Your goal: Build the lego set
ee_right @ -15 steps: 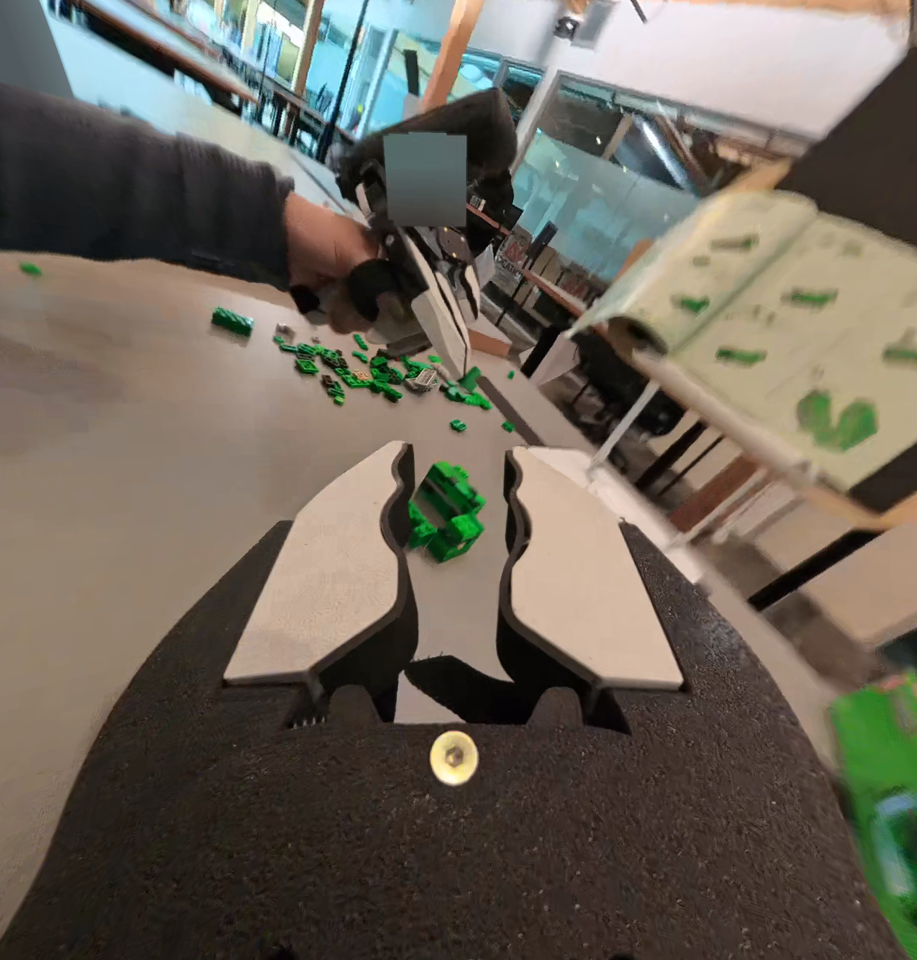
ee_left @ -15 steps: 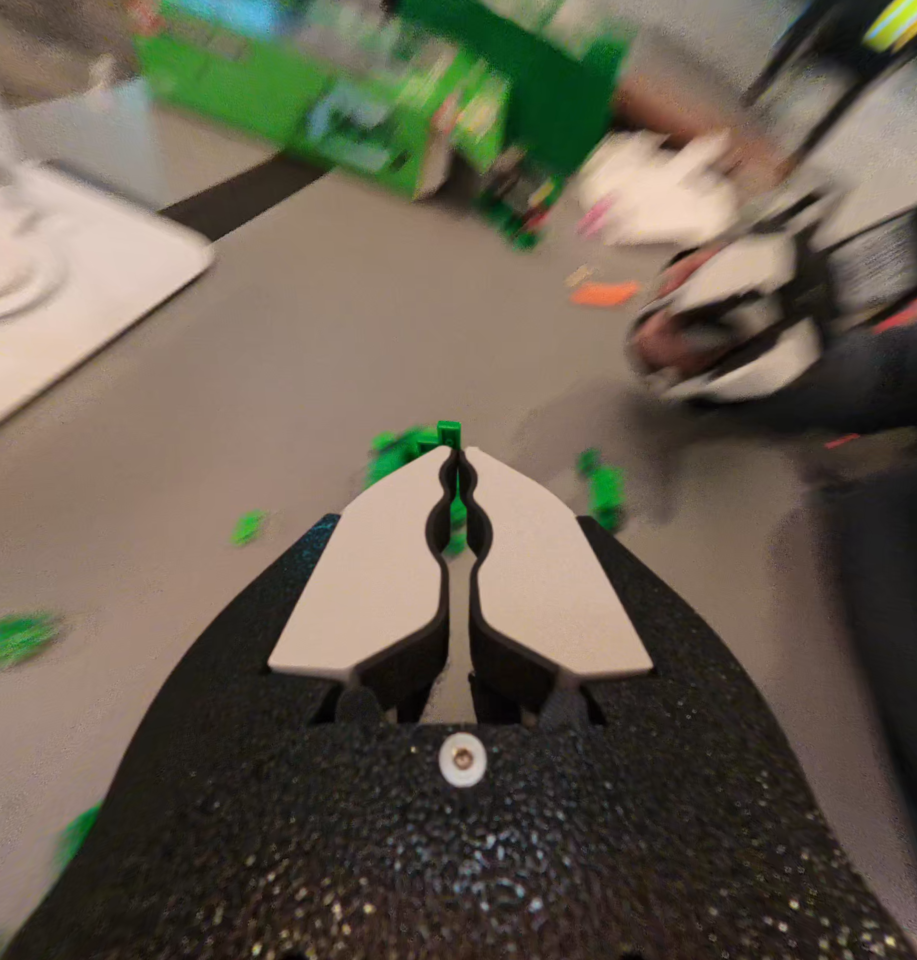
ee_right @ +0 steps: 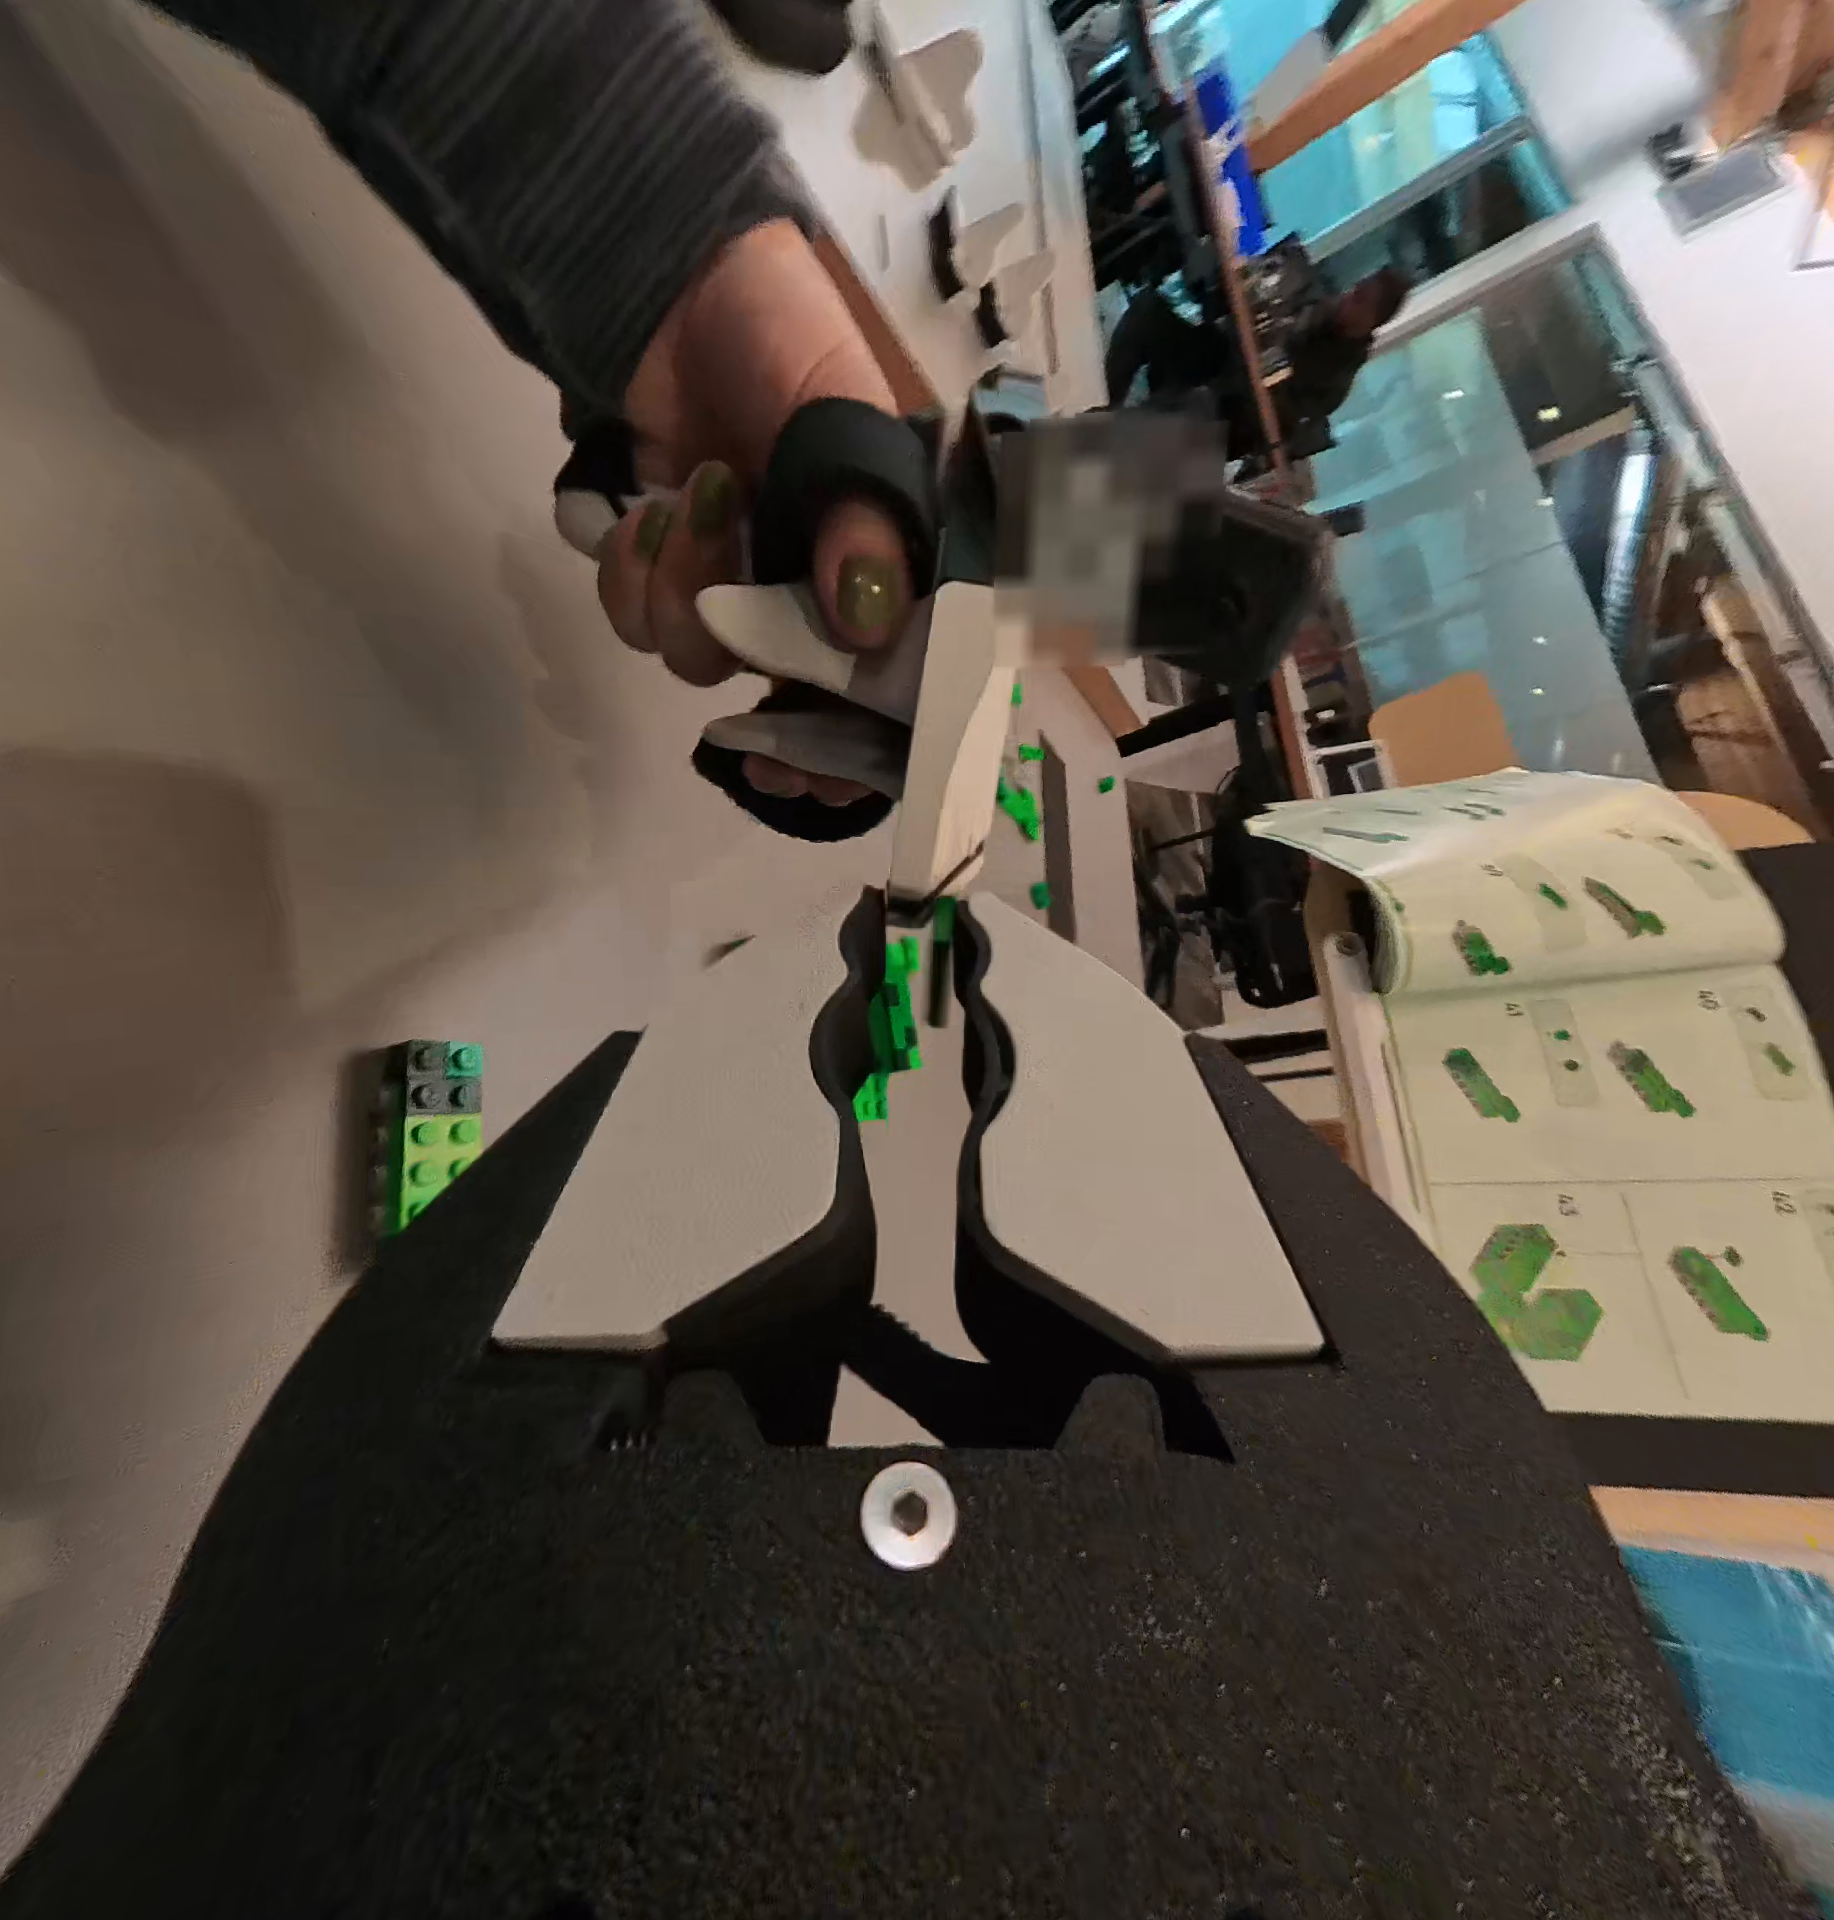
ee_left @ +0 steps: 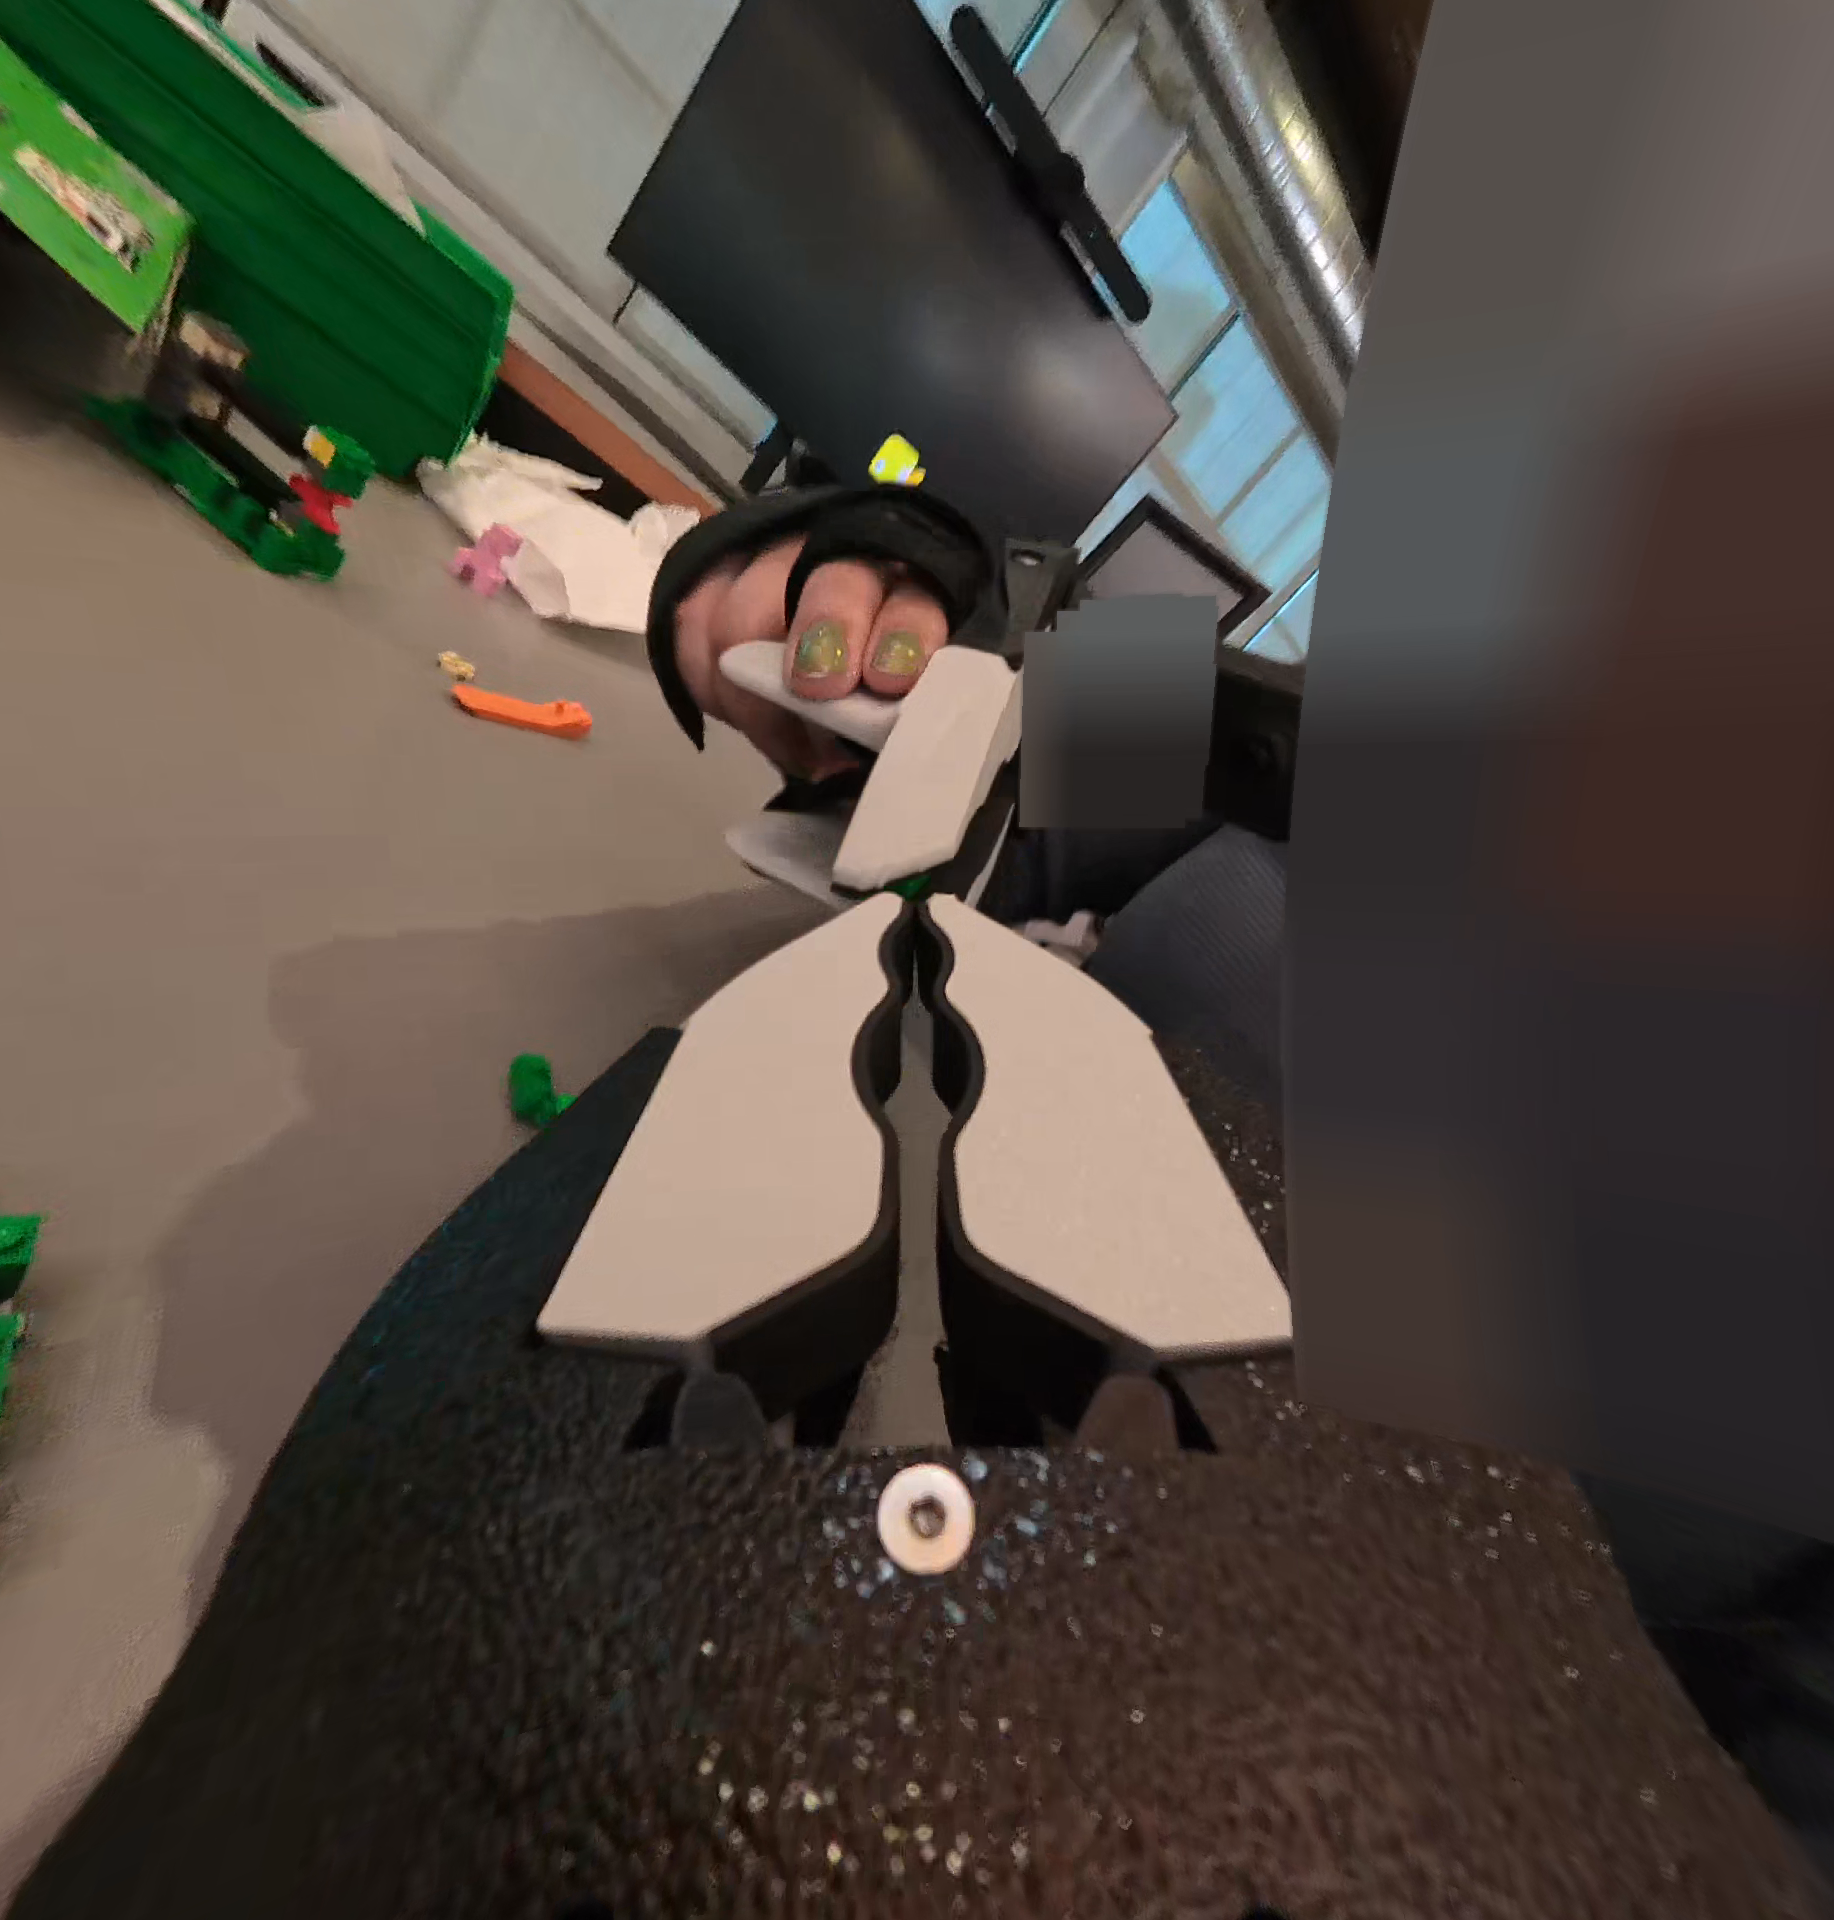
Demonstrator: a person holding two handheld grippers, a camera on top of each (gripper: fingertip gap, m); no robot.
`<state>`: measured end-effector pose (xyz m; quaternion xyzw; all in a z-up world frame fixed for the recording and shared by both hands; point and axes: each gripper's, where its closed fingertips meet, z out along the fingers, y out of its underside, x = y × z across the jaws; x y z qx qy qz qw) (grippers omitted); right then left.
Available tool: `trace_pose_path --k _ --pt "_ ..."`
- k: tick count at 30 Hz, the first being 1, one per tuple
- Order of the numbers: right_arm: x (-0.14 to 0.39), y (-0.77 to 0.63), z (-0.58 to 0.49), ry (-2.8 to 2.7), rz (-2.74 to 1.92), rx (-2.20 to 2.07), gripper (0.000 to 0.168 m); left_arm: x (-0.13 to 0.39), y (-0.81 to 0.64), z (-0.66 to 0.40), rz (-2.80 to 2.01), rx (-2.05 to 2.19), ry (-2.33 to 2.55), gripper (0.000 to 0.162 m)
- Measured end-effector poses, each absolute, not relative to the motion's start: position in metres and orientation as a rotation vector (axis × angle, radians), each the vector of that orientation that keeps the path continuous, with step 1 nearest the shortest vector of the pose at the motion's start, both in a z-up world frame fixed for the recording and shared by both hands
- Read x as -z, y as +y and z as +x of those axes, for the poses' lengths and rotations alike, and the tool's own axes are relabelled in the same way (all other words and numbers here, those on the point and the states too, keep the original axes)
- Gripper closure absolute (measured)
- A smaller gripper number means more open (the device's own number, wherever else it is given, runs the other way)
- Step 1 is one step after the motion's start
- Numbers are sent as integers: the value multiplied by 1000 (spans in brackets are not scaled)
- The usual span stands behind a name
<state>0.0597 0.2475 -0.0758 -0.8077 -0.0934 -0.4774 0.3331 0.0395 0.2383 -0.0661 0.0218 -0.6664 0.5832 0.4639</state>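
Grippers (ee_left: 911, 906) now tip-to-tip above table (ee_left: 269, 831)

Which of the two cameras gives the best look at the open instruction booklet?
The right wrist view: the instruction booklet lies open at right, its pages with green build diagrams plainly visible. The left wrist view shows nothing of it.

A: Daylight is coming in through the windows (ee_right: 1453, 436), leaving both views evenly bright; soft shadows are pooling on the grey table (ee_left: 217, 831).

B: The wide lens is bending the edges, the instruction booklet (ee_right: 1578, 1091) is smearing slightly, and a dark sleeve (ee_left: 1619, 727) is looming out of focus.
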Motion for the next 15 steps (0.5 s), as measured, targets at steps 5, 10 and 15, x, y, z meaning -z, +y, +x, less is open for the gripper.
trace_pose_path --k 5,10,15 --pt "105 225 58 -156 -2324 1038 166 74 237 36 139 -1378 -1655 136" --pt "151 169 73 -56 -2645 989 165 96 248 50 252 -1491 -1903 140" --pt "189 141 77 -159 -2852 1010 165 106 257 52 294 -1525 -2012 143"
